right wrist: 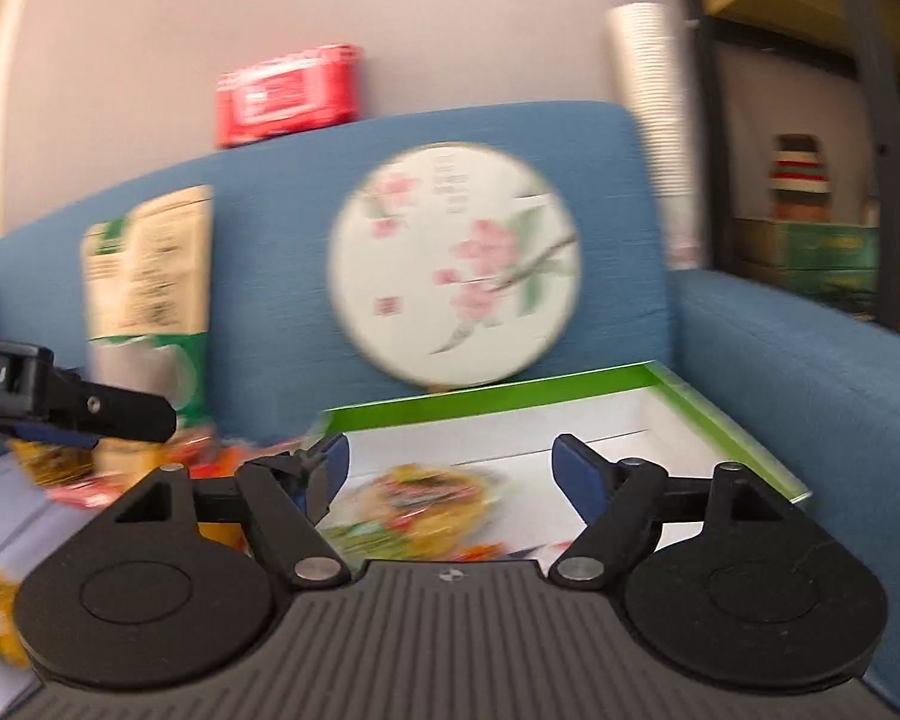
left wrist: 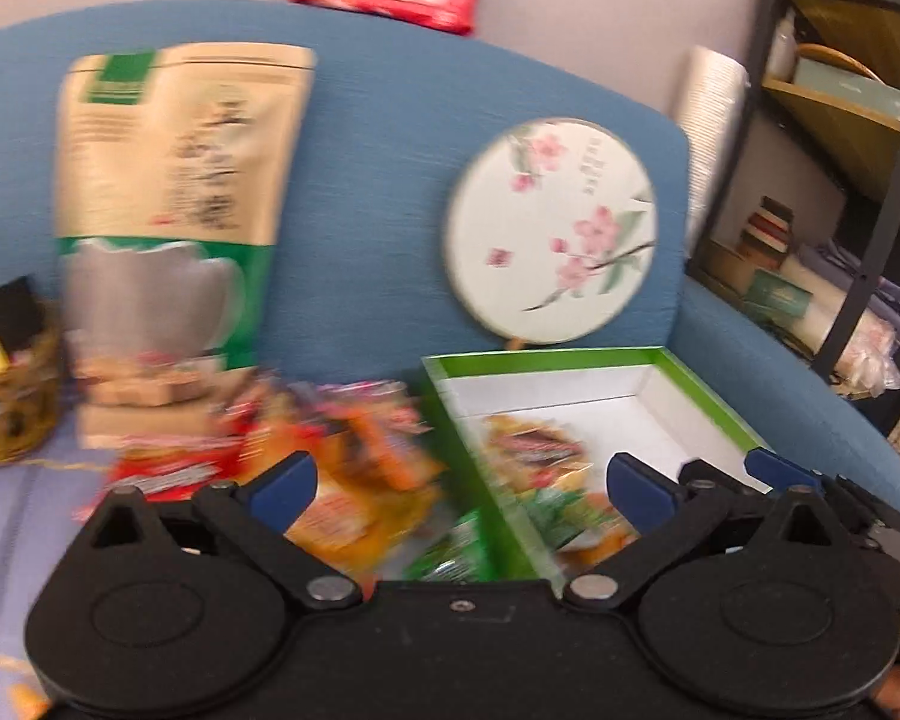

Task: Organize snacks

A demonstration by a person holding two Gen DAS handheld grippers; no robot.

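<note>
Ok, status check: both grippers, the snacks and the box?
Left gripper open, empty. Right gripper open, empty. Some snack packets in green-rimmed white box; loose pile beside it. Nothing blocking.

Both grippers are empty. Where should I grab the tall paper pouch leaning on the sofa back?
Judging by its pose, take the tall paper pouch by its flat sealed top edge, coming from above with the open left gripper. It stands nearly upright, and loose snack packets crowd its base.
</note>
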